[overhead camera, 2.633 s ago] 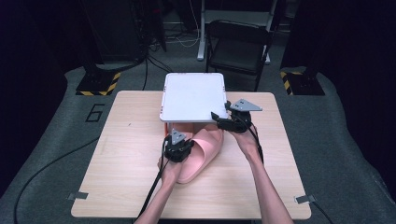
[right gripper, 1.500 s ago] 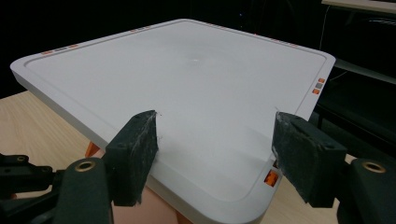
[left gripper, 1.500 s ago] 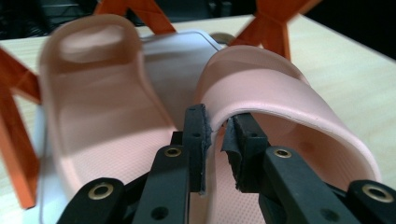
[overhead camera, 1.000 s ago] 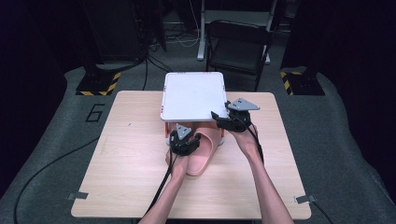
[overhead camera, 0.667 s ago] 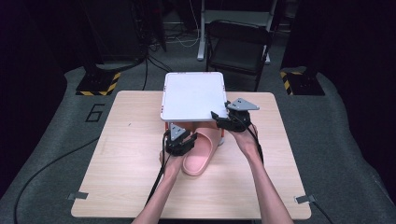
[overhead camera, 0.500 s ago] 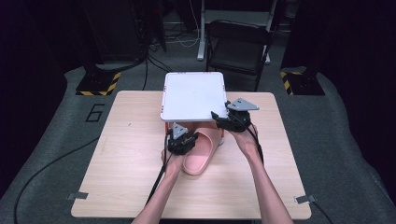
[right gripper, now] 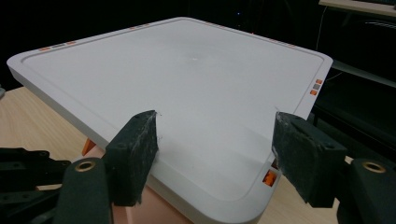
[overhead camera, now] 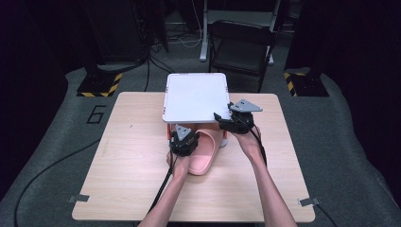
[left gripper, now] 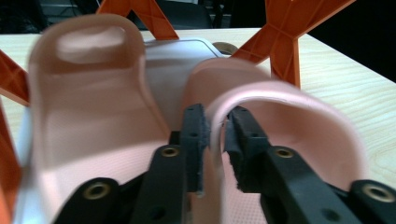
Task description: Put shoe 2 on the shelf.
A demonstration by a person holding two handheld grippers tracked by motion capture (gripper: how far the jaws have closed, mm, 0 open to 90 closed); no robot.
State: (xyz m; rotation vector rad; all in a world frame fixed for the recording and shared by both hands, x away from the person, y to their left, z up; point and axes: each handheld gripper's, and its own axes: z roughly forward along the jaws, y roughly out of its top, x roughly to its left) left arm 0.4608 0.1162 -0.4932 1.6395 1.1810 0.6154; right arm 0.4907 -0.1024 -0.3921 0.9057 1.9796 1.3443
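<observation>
High view: left gripper (overhead camera: 185,140) holds a pink slipper (overhead camera: 204,156) half under the white rack top (overhead camera: 195,97), so stowing looks partly done; since the earliest frame the slipper has moved further under the rack.
Left gripper view: jaws have just been closing, pinching the slipper strap (left gripper: 261,100); second slipper (left gripper: 88,93) already on the shelf.
Right gripper view: right gripper (right gripper: 215,154) jaws spread across the rack top corner, not squeezing.

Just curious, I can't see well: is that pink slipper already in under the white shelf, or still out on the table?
Partly in: the slipper's toe end lies under the white shelf, its heel still out on the table.
</observation>
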